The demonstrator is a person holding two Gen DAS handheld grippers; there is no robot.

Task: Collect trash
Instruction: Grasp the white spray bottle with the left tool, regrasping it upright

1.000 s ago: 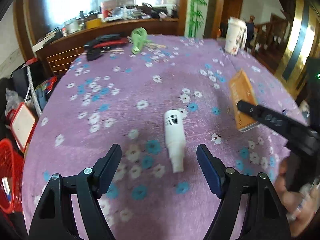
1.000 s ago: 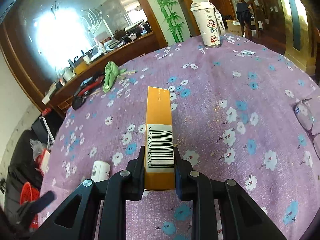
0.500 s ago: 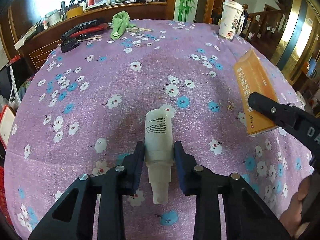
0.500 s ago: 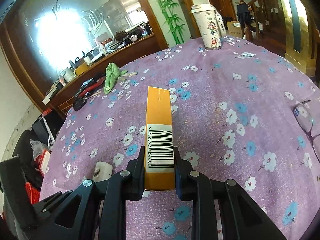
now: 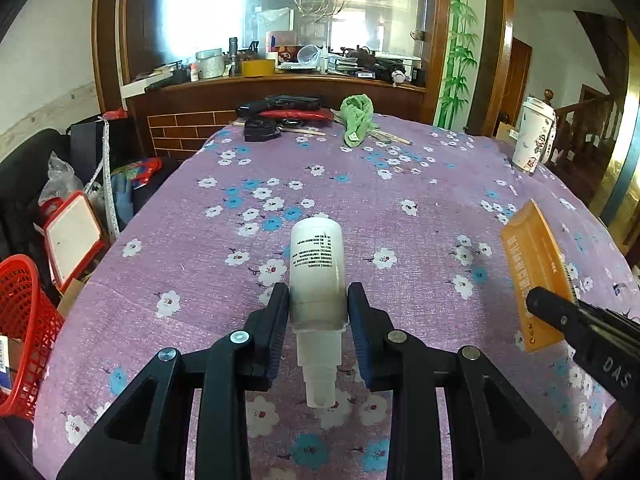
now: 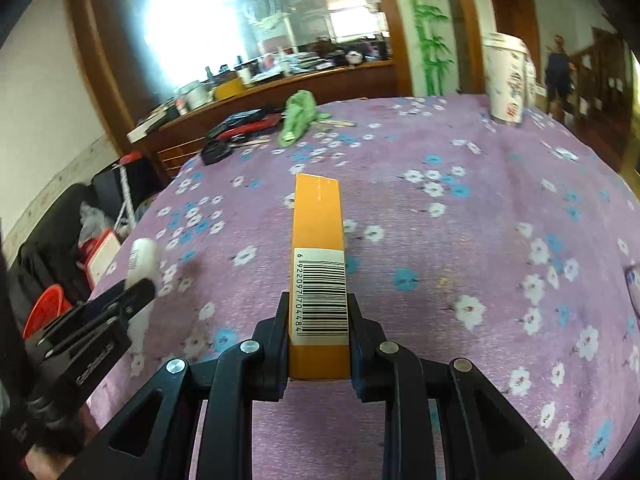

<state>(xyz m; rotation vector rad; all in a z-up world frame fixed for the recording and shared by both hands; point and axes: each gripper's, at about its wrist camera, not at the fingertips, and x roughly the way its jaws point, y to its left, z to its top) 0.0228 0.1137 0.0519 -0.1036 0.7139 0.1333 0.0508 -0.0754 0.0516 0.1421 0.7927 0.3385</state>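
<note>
A white plastic bottle (image 5: 317,268) with black print is clamped between the pads of my left gripper (image 5: 318,312), held above the purple flowered tablecloth (image 5: 360,200) with its stepped neck towards the camera. My right gripper (image 6: 318,320) is shut on a long orange box (image 6: 318,236) with a barcode label, also lifted off the cloth. The box (image 5: 534,276) and a right finger (image 5: 560,316) show at the right of the left wrist view. Blurred at the left of the right wrist view are the bottle (image 6: 142,260) and a left finger (image 6: 120,300).
A red basket (image 5: 20,332) stands on the floor left of the table, beside a red-framed board (image 5: 74,236). At the far side lie a green cloth (image 5: 356,120) and black and red tools (image 5: 284,114). A white paper cup (image 5: 534,140) stands far right.
My left gripper moved in and closed on the white bottle, then lifted it off the cloth. My right gripper, still holding the orange box, has swung leftward and lower toward the table.
</note>
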